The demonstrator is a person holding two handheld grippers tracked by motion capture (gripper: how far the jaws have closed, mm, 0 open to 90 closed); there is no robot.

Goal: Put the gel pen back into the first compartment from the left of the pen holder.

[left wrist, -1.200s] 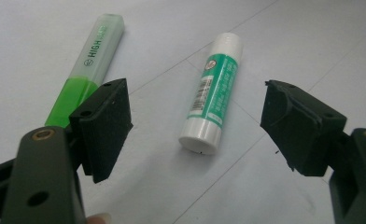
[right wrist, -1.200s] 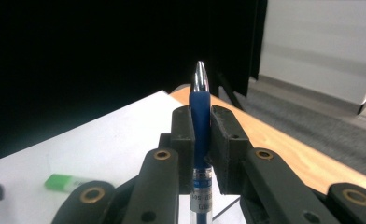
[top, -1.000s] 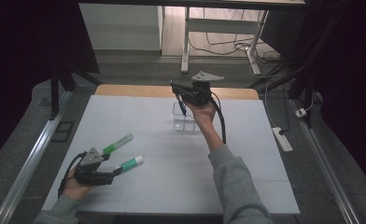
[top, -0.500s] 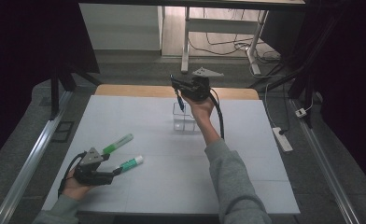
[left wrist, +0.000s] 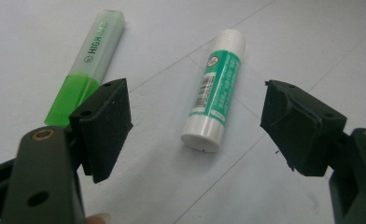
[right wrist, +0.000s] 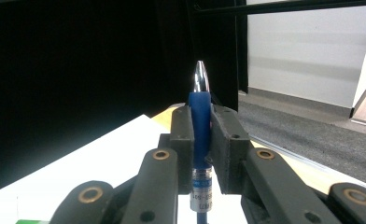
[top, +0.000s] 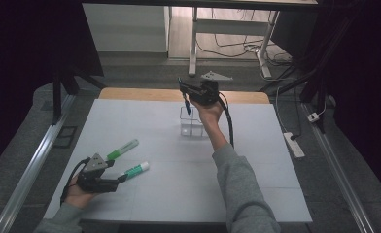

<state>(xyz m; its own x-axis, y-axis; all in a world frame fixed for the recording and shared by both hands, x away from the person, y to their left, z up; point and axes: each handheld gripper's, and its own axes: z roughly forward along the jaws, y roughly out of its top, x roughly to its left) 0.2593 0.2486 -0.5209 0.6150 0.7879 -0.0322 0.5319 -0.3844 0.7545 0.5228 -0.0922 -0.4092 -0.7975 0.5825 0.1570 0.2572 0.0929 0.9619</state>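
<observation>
My right gripper (top: 183,94) is shut on a blue pen (top: 187,106), held upright over a clear box (top: 198,130) at the table's far middle. In the right gripper view the pen (right wrist: 200,107) stands between the pads of this gripper (right wrist: 201,135), its silver tip up. My left gripper (top: 118,171) rests open near the front left. A green-and-white glue stick (left wrist: 216,91) lies on the table between and just beyond its jaws (left wrist: 197,116), untouched. Beside it to the left lies a green highlighter (left wrist: 90,60). From above, the glue stick (top: 136,169) and highlighter (top: 122,149) lie side by side.
The white table top (top: 256,170) has a wooden strip (top: 140,93) along its far edge. Metal rails run along both sides on the floor. A power strip (top: 294,144) lies off the right edge, and desk legs with cables stand behind.
The right gripper with the pen has shifted a little above the clear box. The left gripper, glue stick and highlighter have kept still.
</observation>
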